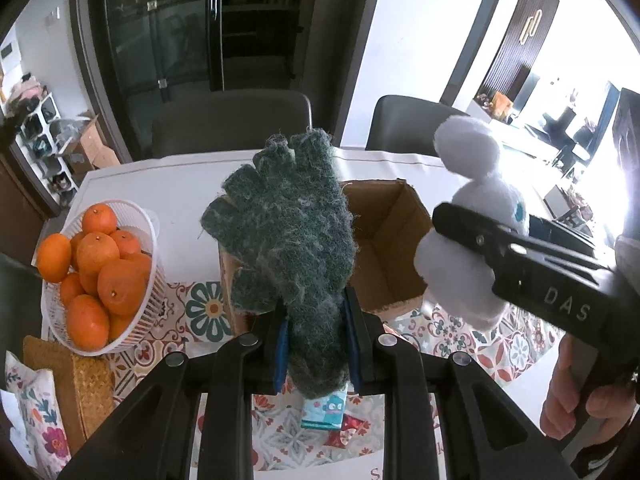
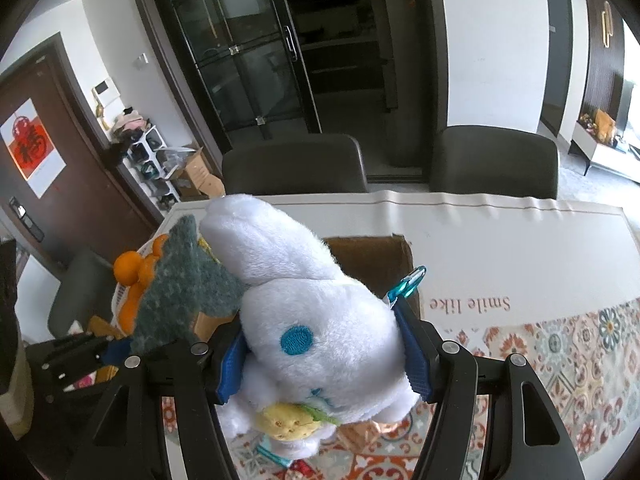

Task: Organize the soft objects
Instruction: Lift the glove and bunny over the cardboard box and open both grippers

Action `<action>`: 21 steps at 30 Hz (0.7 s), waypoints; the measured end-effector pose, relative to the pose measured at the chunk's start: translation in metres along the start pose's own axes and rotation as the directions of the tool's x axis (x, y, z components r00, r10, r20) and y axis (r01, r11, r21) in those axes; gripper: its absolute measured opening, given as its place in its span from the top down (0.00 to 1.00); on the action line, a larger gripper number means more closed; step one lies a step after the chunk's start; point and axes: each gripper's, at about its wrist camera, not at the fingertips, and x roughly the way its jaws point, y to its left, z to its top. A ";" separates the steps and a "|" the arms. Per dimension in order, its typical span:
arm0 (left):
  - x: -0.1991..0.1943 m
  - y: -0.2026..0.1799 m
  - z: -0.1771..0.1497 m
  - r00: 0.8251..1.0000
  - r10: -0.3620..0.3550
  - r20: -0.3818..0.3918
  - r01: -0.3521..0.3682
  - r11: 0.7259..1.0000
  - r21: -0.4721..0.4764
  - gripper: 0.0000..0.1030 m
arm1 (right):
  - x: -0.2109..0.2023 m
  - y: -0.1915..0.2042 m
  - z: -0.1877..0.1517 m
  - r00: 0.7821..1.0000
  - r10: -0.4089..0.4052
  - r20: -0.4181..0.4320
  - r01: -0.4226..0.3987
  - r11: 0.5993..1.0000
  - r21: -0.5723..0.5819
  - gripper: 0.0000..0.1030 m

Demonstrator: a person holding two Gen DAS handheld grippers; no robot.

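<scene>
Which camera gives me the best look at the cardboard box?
The left wrist view: the cardboard box shows its open top and inside walls, part hidden by the green glove. In the right wrist view only a strip of it shows behind the white plush toy.

This is a home – a dining area that opens onto a bright living room. A bench under a patterned cloth [image 2: 560,344] carries a white basket of oranges [image 1: 100,276], with two dark chairs [image 2: 294,170] drawn up on its far side. Behind stand a tall glass-fronted cabinet [image 2: 240,52], a brown entrance door with a red paper poster [image 2: 30,144], and a white shoe rack [image 2: 154,168] beside it – household things throughout.
</scene>
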 end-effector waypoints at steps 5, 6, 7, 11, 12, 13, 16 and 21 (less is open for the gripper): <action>0.018 0.006 0.014 0.999 0.001 -0.035 -0.002 1.000 -0.018 0.77 | 0.025 -0.002 0.014 0.999 0.033 -0.012 -0.033 0.999 0.011 0.36; 0.021 0.007 0.015 0.999 0.002 -0.039 -0.003 1.000 -0.020 0.77 | 0.031 -0.002 0.016 0.999 0.039 -0.019 -0.039 0.999 0.016 0.36; 0.026 0.008 0.017 0.999 0.003 -0.047 -0.004 1.000 -0.027 0.77 | 0.039 -0.004 0.017 0.999 0.038 -0.033 -0.037 0.999 0.026 0.36; 0.040 0.014 0.020 0.998 0.004 -0.068 -0.006 0.999 -0.036 0.77 | 0.061 -0.008 0.019 0.997 0.049 -0.066 -0.046 0.998 0.046 0.36; 0.045 0.015 0.021 0.997 0.001 -0.075 -0.004 0.999 -0.039 0.77 | 0.066 -0.009 0.019 0.996 0.051 -0.075 -0.048 0.998 0.050 0.36; 0.049 0.016 0.022 0.997 -0.002 -0.081 -0.002 0.999 -0.041 0.77 | 0.073 -0.010 0.018 0.995 0.053 -0.086 -0.048 0.997 0.056 0.36; 0.063 0.020 0.023 0.995 -0.004 -0.098 -0.001 0.999 -0.048 0.77 | 0.087 -0.015 0.018 0.992 0.056 -0.113 -0.049 0.997 0.057 0.36; 0.084 0.022 0.024 0.991 -0.021 -0.135 0.012 0.998 -0.066 0.72 | 0.112 -0.022 0.016 0.984 0.057 -0.169 -0.045 0.996 0.074 0.34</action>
